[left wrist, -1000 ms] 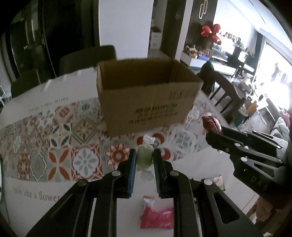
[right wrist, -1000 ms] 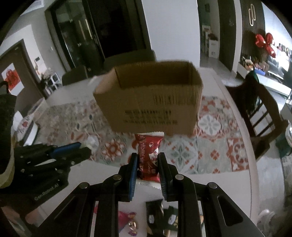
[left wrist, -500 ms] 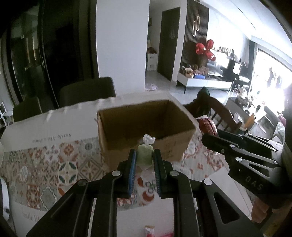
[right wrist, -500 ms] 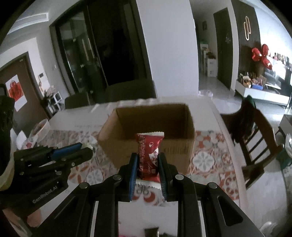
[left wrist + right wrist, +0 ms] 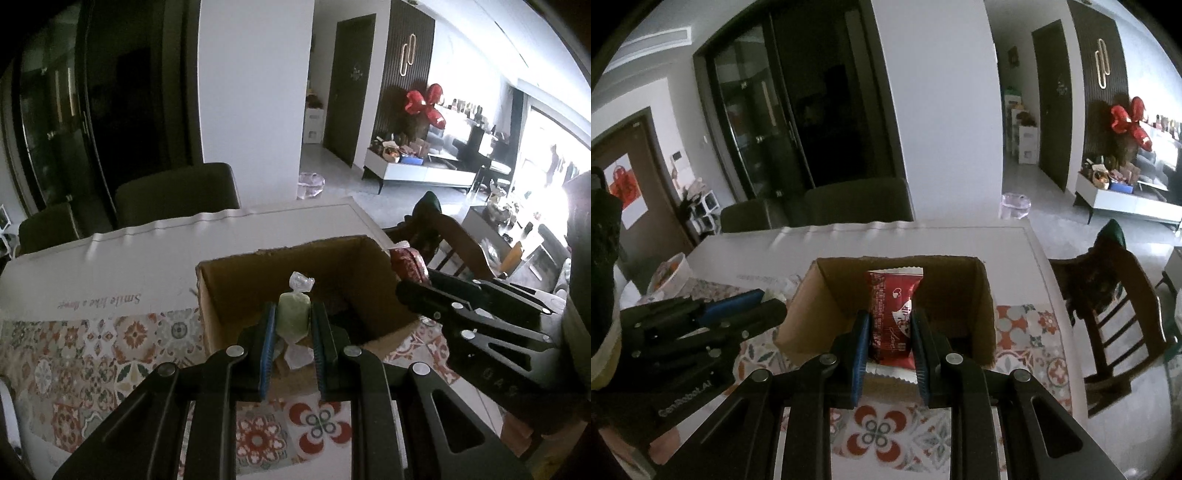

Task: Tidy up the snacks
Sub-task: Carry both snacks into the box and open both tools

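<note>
Right now your bench (image 5: 110,258) carries a patterned tile-print cloth (image 5: 92,350) that runs under an open cardboard box (image 5: 229,317), and dark chairs (image 5: 177,192) stand along its far edge. On the right side a wooden chair (image 5: 1115,317) sits just off the bench corner.

Your box stands upright with its top flaps gone or folded out of sight, and both tools hover at its near rim. Inside it, from the left wrist view, you can make out a dark shape on the floor of the box, too dim to name.

Your left gripper (image 5: 293,325) has its fingers closed on a small green wrapped snack (image 5: 293,317), held upright with the twisted clear end (image 5: 301,282) pointing up, just above the box's near wall. A bit of clear wrapper hangs below the pads.

Your right gripper (image 5: 890,332) has its fingers clamped on a red snack packet (image 5: 894,310), upright, its crimped top edge level with the box's far rim. From the left wrist view that same packet (image 5: 408,264) shows at the box's right corner, ahead of the right tool's black fingers (image 5: 424,291).
</note>
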Available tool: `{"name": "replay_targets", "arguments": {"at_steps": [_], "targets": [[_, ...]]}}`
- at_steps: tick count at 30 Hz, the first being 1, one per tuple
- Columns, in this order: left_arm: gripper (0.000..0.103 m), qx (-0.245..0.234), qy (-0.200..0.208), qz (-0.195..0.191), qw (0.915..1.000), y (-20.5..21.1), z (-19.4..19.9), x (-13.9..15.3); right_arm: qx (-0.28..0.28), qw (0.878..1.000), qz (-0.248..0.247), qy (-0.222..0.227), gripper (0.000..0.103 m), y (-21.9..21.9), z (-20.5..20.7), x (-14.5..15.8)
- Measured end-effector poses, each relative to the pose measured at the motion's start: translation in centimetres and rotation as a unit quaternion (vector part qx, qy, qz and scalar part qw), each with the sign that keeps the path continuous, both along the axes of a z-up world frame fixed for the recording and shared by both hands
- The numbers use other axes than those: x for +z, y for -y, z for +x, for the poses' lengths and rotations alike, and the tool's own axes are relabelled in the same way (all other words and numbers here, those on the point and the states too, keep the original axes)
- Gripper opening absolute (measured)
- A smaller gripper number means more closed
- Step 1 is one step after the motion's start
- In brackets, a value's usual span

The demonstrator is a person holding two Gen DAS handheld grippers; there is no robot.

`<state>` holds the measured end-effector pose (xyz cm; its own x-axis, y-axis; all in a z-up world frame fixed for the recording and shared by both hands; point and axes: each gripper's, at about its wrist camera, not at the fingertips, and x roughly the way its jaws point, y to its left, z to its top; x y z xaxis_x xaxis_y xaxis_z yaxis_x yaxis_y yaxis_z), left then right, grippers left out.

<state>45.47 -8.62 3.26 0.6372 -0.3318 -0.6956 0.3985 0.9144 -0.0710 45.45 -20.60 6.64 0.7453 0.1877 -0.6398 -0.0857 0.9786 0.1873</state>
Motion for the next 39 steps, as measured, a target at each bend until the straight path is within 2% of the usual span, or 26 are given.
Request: {"name": "replay_targets", "arguments": {"at_steps": [9, 10, 11, 12, 14, 16, 19, 21, 24, 30, 39], "targets": [[0.021, -0.002, -0.031, 0.005, 0.9995, 1.2, 4.7, -1.9, 0.003, 1.000, -0.011, -0.027, 0.024, 0.6, 4.9, -2.1], [0.026, 0.001, -0.033, 0.007, 0.9994, 1.3, 5.1, -2.1, 0.001, 0.999, -0.014, -0.032, 0.025, 0.8, 5.4, -2.4], [0.041, 0.001, -0.035, 0.007, 0.9994, 1.3, 5.3, -2.2, -0.005, 0.999, -0.017, -0.035, 0.026, 0.9, 5.7, -2.6], [0.053, 0.003, -0.035, 0.007, 0.9994, 1.2, 5.4, -2.3, -0.009, 0.999, -0.017, -0.039, 0.038, 1.2, 5.9, -2.8], [0.055, 0.012, -0.027, 0.011, 0.9995, 1.0, 5.2, -2.4, -0.024, 0.999, -0.015, -0.041, 0.060, 1.7, 6.1, -2.8], [0.055, 0.014, -0.028, 0.017, 0.9994, 0.8, 4.8, -2.4, -0.043, 0.998, -0.025, -0.031, 0.061, 2.1, 5.8, -2.6], [0.058, 0.013, -0.020, 0.029, 0.9993, 0.5, 3.2, -2.1, -0.057, 0.997, -0.044, -0.027, 0.061, 2.3, 5.0, -2.2], [0.064, 0.017, -0.007, 0.040, 0.9990, 0.4, 2.0, -1.7, -0.060, 0.997, -0.051, -0.023, 0.061, 2.3, 4.1, -1.9], [0.065, 0.017, 0.001, 0.038, 0.9992, -0.1, -0.2, -1.2, -0.050, 0.997, -0.054, -0.018, 0.061, 1.9, 2.3, -1.5], [0.065, 0.016, -0.008, 0.028, 0.9994, -1.5, -4.0, -1.0, -0.029, 0.998, -0.059, -0.022, 0.061, 0.9, -2.0, -1.6], [0.065, 0.009, 0.000, 0.051, 0.9987, -2.3, -10.6, -1.4, -0.037, 0.997, -0.056, -0.027, 0.061, 0.7, -7.8, -2.0]]}}
